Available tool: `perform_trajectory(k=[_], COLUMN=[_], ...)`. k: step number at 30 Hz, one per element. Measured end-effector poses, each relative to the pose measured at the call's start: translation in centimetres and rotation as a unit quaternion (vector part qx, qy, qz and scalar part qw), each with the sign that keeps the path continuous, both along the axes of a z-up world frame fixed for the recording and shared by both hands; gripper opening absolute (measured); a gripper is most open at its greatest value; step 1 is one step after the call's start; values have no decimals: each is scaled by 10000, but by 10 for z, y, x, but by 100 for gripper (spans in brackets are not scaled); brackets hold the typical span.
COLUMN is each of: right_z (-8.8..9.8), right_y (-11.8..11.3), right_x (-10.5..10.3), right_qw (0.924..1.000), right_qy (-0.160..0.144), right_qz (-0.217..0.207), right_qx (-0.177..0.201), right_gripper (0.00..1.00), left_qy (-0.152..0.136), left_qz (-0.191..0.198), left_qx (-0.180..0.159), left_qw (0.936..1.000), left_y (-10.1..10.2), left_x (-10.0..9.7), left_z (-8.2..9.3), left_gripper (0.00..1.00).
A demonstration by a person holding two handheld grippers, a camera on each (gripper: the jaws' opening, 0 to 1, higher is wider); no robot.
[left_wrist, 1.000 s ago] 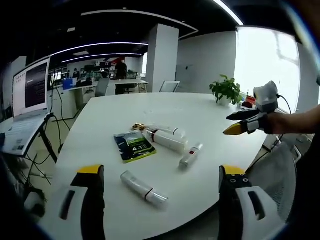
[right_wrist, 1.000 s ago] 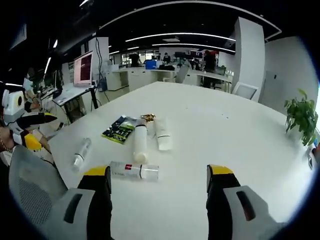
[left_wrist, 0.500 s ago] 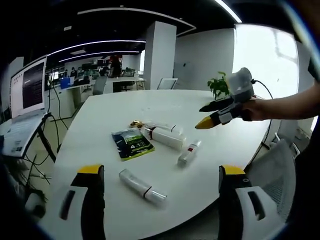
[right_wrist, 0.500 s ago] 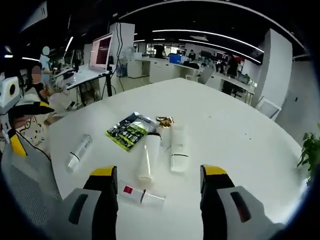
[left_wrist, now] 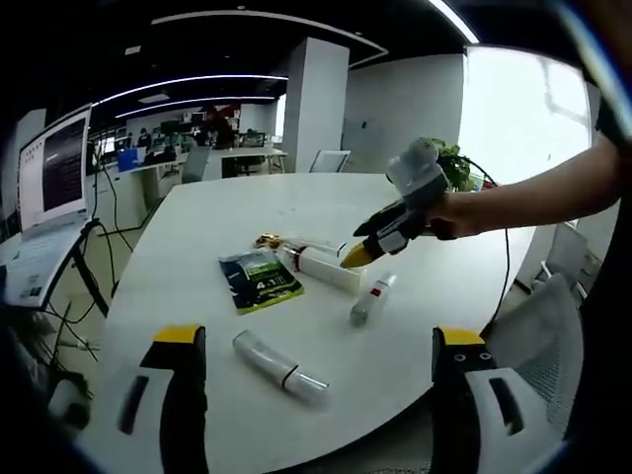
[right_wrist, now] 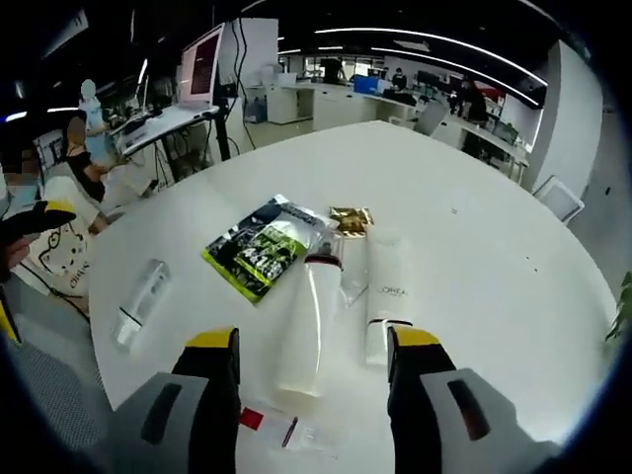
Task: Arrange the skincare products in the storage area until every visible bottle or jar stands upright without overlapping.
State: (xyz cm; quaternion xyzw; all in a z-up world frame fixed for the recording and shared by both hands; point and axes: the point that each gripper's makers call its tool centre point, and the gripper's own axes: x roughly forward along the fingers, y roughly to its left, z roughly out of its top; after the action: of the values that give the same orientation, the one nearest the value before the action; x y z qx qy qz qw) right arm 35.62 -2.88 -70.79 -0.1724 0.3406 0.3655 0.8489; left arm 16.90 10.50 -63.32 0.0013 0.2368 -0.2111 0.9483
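On the table (right_wrist: 513,267) all products lie flat, none upright. In right gripper view: two tubes side by side in centre, long tube (right_wrist: 309,326) at left, shorter tube (right_wrist: 382,296) at right, nearly touching. Sachet (right_wrist: 264,245) is left of them, a small packet (right_wrist: 351,219) behind, betw. sachet and tubes. One clear bottle (right_wrist: 140,301) lies well apart at far left, near table edge. Another small bottle (right_wrist: 286,431) lies in front of the tubes, betw. the right gripper (right_wrist: 312,346) jaws. In left gripper view, right gripper (left_wrist: 355,257) hangs just over the tubes (left_wrist: 321,269).
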Motion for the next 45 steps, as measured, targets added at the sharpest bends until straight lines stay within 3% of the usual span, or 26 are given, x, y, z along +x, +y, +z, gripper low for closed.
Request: perform_trajectory(k=[9, 18, 24, 31, 36, 39, 45], right_z=[-24, -37, -37, -49, -53, -54, -55], right_y=[17, 35, 42, 46, 42, 43, 43], right_x=[23, 26, 30, 36, 39, 41, 46], right_qw=[9994, 9983, 9987, 9983, 9984, 9986, 9987], right_qy=[264, 497, 427, 417, 295, 76, 240], right_qz=[-85, -134, -166, -254, -261, -291, -400], right_qx=[-197, -267, -217, -308, -415, -442, -228], right_gripper=[52, 45, 40, 36, 34, 32, 30], left_qy=[48, 127, 168, 219, 234, 239, 240], left_qz=[67, 150, 178, 203, 228, 228, 218], left_qx=[30, 21, 20, 31, 40, 48, 58], left_qw=[10000, 9998, 9997, 9996, 9995, 9994, 9995], left_y=[3, 7, 6, 7, 8, 8, 8], left_x=[0, 2, 1, 1, 1, 2, 1], left_z=[-2, -5, -6, -7, -8, -8, -8], left_gripper=[87, 87, 87, 87, 87, 87, 87])
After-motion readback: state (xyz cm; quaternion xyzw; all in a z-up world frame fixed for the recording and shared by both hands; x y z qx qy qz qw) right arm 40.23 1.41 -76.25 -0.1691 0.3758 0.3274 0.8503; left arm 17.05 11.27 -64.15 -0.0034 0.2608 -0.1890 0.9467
